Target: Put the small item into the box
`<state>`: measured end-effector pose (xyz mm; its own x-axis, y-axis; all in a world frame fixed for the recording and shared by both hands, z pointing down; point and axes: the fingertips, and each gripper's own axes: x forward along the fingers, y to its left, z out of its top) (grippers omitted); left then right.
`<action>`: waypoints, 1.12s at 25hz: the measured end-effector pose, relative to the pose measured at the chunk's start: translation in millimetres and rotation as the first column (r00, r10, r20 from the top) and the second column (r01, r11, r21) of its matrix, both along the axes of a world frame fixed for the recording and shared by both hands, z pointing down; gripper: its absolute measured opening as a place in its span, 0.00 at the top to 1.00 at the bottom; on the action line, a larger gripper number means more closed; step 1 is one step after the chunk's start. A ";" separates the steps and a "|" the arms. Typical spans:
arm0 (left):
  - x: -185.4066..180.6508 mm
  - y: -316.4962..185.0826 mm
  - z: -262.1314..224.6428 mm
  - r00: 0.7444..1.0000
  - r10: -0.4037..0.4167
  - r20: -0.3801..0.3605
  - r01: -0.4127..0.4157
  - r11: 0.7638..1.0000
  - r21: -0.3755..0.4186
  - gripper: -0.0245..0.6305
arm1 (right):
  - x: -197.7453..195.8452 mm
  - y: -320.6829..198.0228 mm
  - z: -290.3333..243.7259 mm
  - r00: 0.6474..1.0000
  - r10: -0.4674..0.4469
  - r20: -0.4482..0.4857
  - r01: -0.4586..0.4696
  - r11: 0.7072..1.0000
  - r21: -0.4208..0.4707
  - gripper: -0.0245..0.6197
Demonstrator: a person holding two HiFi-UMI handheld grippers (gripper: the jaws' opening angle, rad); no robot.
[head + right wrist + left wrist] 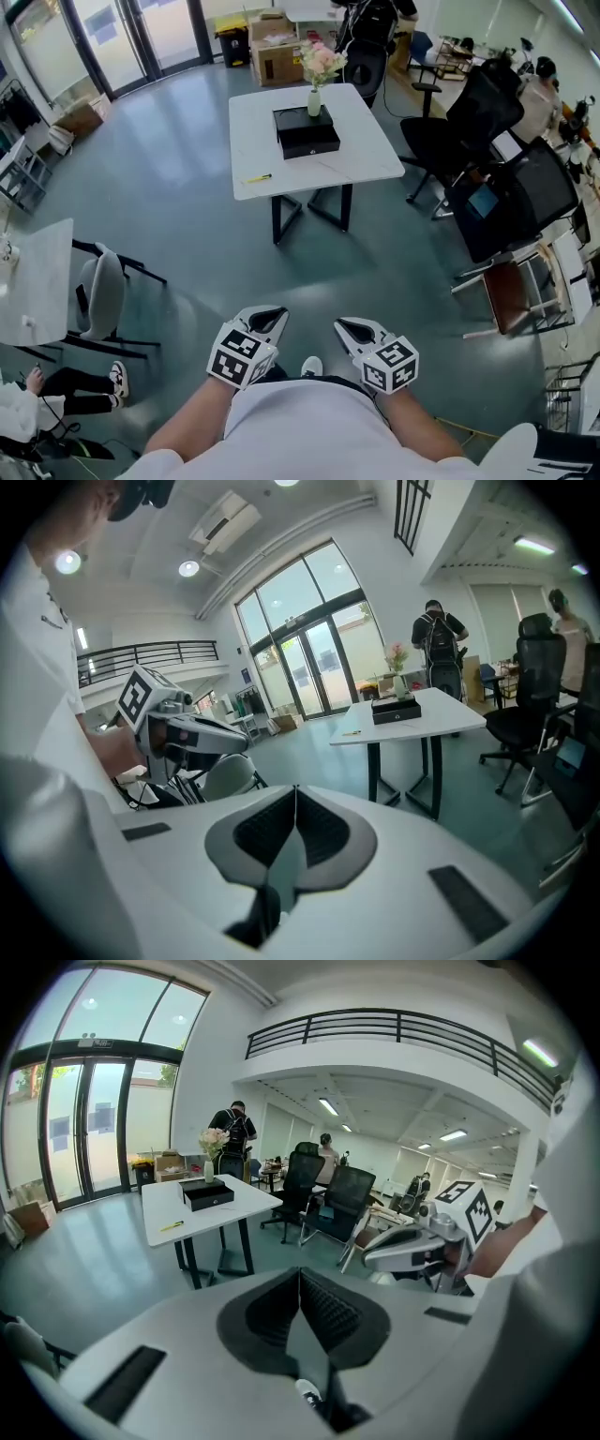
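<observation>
A black box [306,131] sits on the white table [366,159] several steps ahead, beside a vase of flowers [316,86]. A small yellow item [258,178] lies near the table's front left edge. Both grippers are held low near my body, far from the table. My left gripper [272,313] is shut and holds nothing, and so is my right gripper [349,326]. The left gripper view shows the box [208,1194] and the yellow item [172,1226] beyond its closed jaws [300,1275]. The right gripper view shows the box [397,711] and the yellow item [352,731] past its closed jaws [295,793].
Black office chairs [487,122] and desks crowd the right side. A grey chair [101,295] and another white table [33,281] stand at the left. Cardboard boxes [277,52] and a person with a backpack [370,28] are behind the table. Open grey floor lies between me and the table.
</observation>
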<state>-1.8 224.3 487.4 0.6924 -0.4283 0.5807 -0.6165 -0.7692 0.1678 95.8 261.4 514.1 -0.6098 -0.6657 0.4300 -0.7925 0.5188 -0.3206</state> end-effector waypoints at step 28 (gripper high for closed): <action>32.3 -204.5 21.0 0.999 0.030 -0.022 -0.032 0.998 -0.059 0.94 | 32.5 -178.8 6.4 0.997 0.045 -0.065 -0.049 0.998 -0.050 0.94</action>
<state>30.5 19.8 508.4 0.7171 -0.3717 0.5895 -0.5884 -0.7763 0.2263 128.3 82.6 520.5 -0.5486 -0.6688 0.5017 -0.8353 0.4645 -0.2942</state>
